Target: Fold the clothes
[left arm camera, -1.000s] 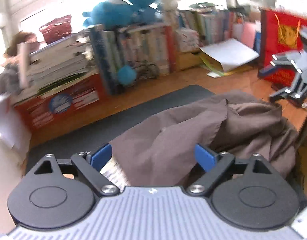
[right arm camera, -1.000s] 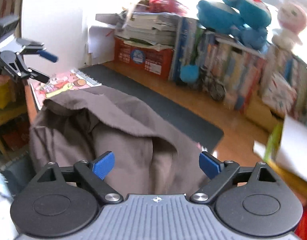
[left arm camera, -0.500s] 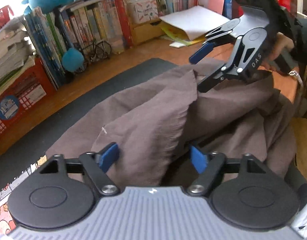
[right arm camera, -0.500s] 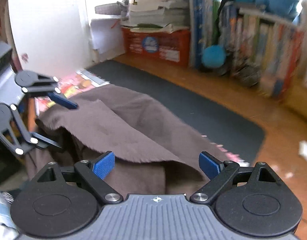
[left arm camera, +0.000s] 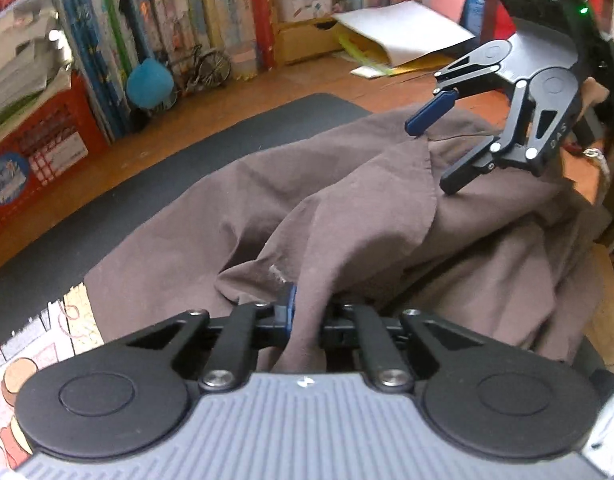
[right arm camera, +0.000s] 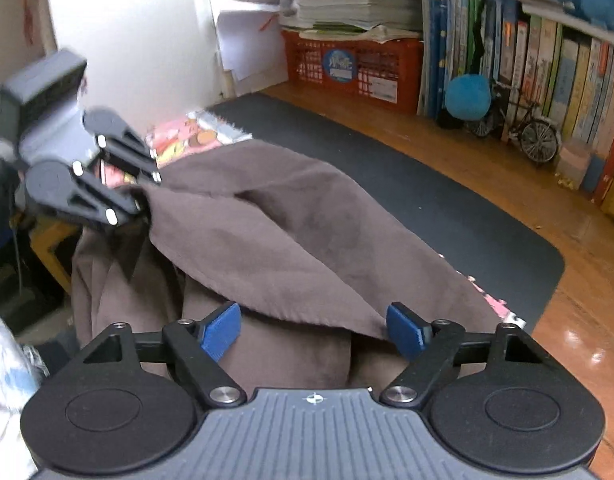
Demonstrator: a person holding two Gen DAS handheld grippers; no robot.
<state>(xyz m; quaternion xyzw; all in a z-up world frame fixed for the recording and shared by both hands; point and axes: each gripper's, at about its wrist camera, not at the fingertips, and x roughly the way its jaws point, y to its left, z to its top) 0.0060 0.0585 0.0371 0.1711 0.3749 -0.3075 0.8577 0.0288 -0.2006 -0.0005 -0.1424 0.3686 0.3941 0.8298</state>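
I am working a brown garment (left arm camera: 347, 208) that is lying crumpled over a black mat (left arm camera: 119, 200) on a wooden bench (left arm camera: 243, 96), its near part spilling over the bench edge toward me.

My left gripper (left arm camera: 307, 312) is pinching a fold at the garment's near edge: its fingers (left arm camera: 289, 304) are closing narrow, cloth bunched between the blue pads. In the right wrist view, the same gripper (right arm camera: 143, 196) is sitting at the garment's far-left corner, with the cloth drawn into a taut ridge running away from it.

My right gripper (right arm camera: 313, 328) is hovering low over the other near edge. Its fingers (right arm camera: 221, 328) are standing wide and just starting to close, the hemmed edge of a flap passing between them, with one pad at the flap's corner; the pads are not pressing on it. From the left wrist view, this gripper (left arm camera: 443, 148) is showing one blue pad above the cloth and the black finger beneath it resting at the fabric. A hand (left arm camera: 595, 92) is partly showing behind its body.

A cartoon-printed sheet (right arm camera: 187, 140) is peeking out from under the garment at the mat's corner. Along the back of the bench, a row of books (right arm camera: 547, 72) is standing, with a red crate (right arm camera: 355, 68), a blue ball (right arm camera: 467, 96) and a toy bicycle (right arm camera: 523, 128) in front.
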